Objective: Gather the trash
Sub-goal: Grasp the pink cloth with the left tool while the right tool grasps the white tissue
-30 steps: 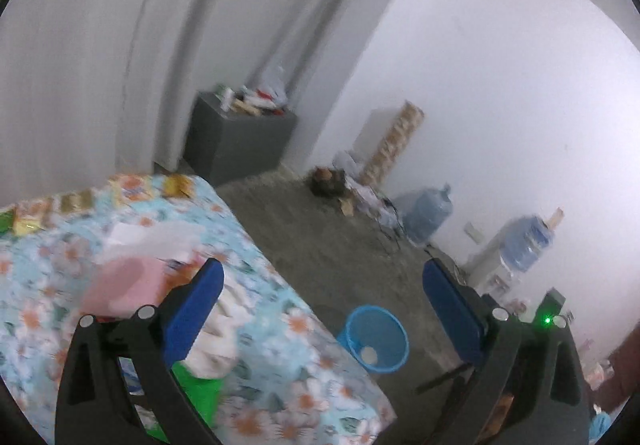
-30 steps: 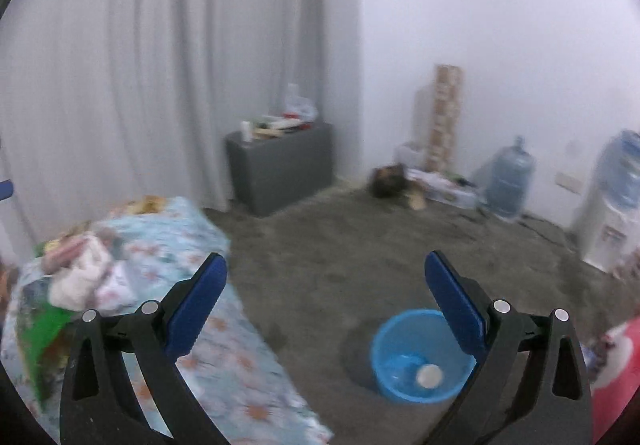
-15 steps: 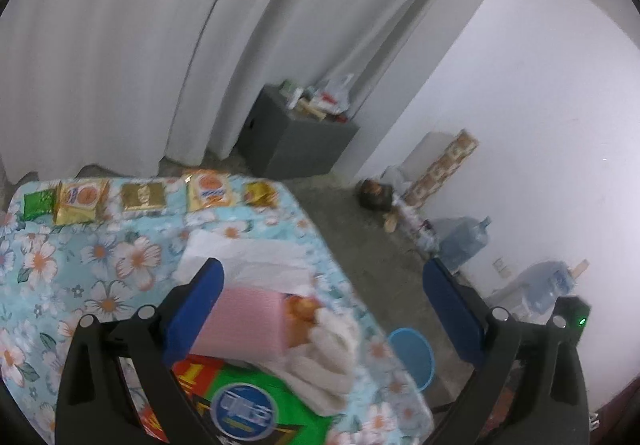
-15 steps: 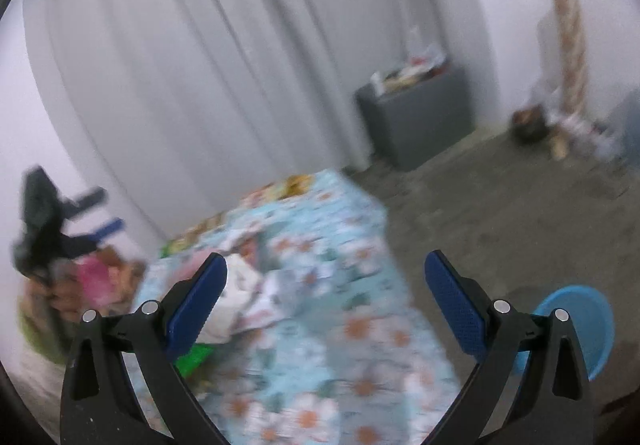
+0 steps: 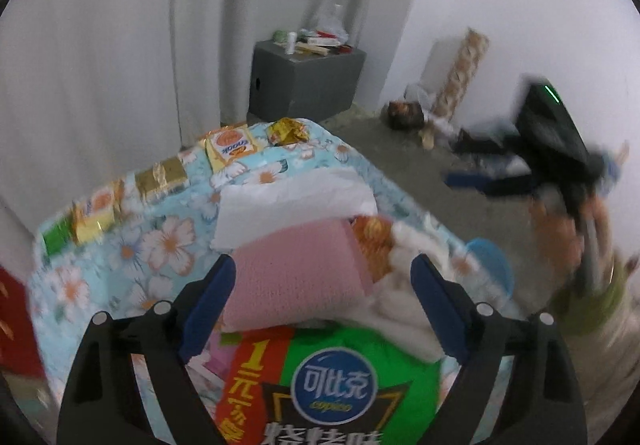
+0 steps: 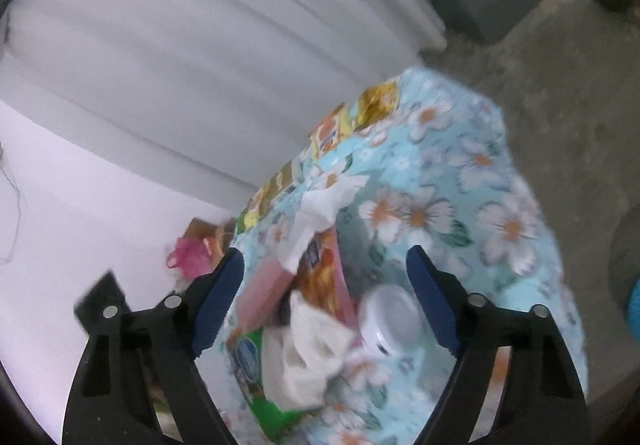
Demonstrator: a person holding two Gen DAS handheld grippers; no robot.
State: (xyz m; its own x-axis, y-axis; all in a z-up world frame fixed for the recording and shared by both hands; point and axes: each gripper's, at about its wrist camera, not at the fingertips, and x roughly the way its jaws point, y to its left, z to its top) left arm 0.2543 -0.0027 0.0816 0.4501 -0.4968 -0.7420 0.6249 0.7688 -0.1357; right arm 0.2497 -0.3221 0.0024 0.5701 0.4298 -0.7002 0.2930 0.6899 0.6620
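A trash pile lies on the floral-cloth table (image 5: 160, 245): a green snack bag (image 5: 332, 385), a pink sponge (image 5: 296, 273), white tissue (image 5: 292, 197) and crumpled white paper (image 5: 404, 309). My left gripper (image 5: 323, 301) is open just above the sponge and green bag. My right gripper (image 6: 326, 301) is open above the same pile, over crumpled white paper (image 6: 304, 349), an orange wrapper (image 6: 324, 273) and a white plastic cup (image 6: 392, 317). The blue bin (image 5: 494, 269) stands on the floor past the table's right edge. The right gripper (image 5: 532, 165) shows blurred in the left wrist view.
A row of snack packets (image 5: 232, 145) lies along the table's far edge. A grey cabinet (image 5: 304, 81) with clutter stands by the curtain. Boxes and bags (image 5: 452, 85) sit along the white wall. The floor is grey carpet (image 6: 560, 105).
Both grippers have swung from the floor and bin toward the table and come down over the trash pile. Both stay open and empty.
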